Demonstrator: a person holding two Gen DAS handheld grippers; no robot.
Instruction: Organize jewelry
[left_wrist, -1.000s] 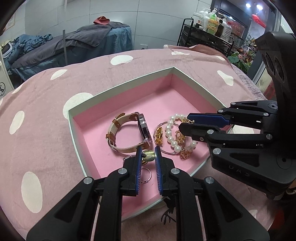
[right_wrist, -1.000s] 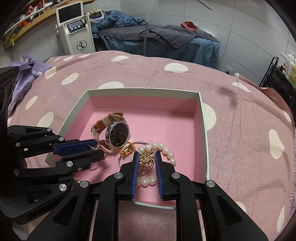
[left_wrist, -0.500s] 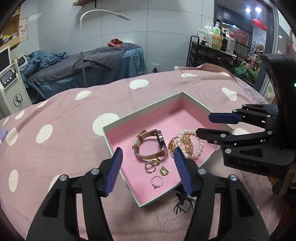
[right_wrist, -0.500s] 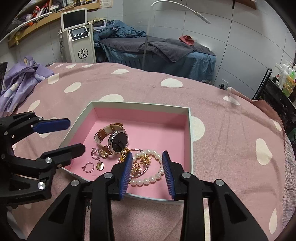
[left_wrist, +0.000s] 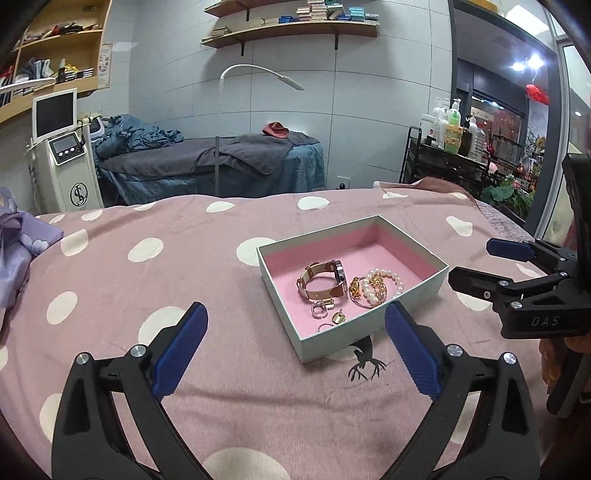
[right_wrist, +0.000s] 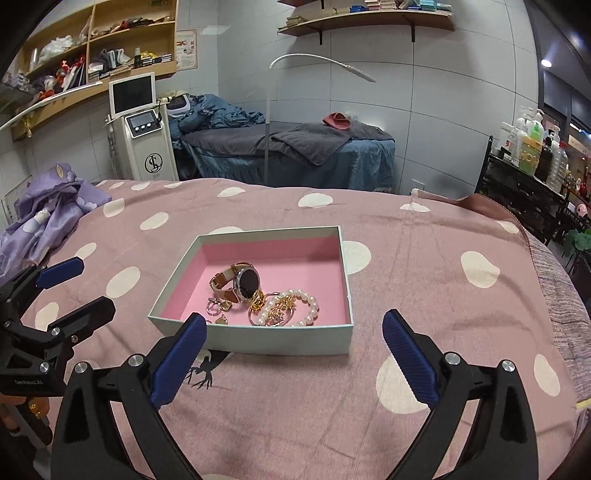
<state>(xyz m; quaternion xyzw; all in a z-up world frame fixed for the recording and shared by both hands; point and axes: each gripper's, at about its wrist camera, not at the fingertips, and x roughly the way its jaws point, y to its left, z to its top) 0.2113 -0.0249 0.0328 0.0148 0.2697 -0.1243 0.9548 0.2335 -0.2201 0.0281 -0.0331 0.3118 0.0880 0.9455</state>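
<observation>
Pink, matte lining covers the floor and inner walls of a shallow rectangular box (right_wrist: 258, 338) whose outer card is pale grey-green; it rests on a soft mauve blanket (right_wrist: 424, 266) printed with cream oval dots and a small black antlered motif (left_wrist: 364, 363) just in front of the box's near corner. Inside the box, clustered toward the near side, lie a wristwatch (right_wrist: 242, 282) with a round dark dial, polished metal case and tan-and-cream leather strap curled into a loop; a bracelet of round white pearls (right_wrist: 304, 306) tangled with gold filigree pieces (right_wrist: 258, 298); and several thin metal rings (left_wrist: 319, 310) and a small gold charm (left_wrist: 338, 317) beside the watch strap. The left gripper (left_wrist: 293, 343) and the right gripper (right_wrist: 291, 345) are black angular plastic with bolted pivots and ribbed blue pads; both hover above the blanket on the near side of the box, clear of it. The jaws of each are opening, spread wide, and nothing lies between them or touches the pads. Each gripper also appears at the edge of the other's view, flanking the box. Behind stand a treatment bed (right_wrist: 288, 151) draped in grey and blue cloth, a white machine (right_wrist: 142, 140) with screens, and wooden shelves (right_wrist: 92, 48).
</observation>
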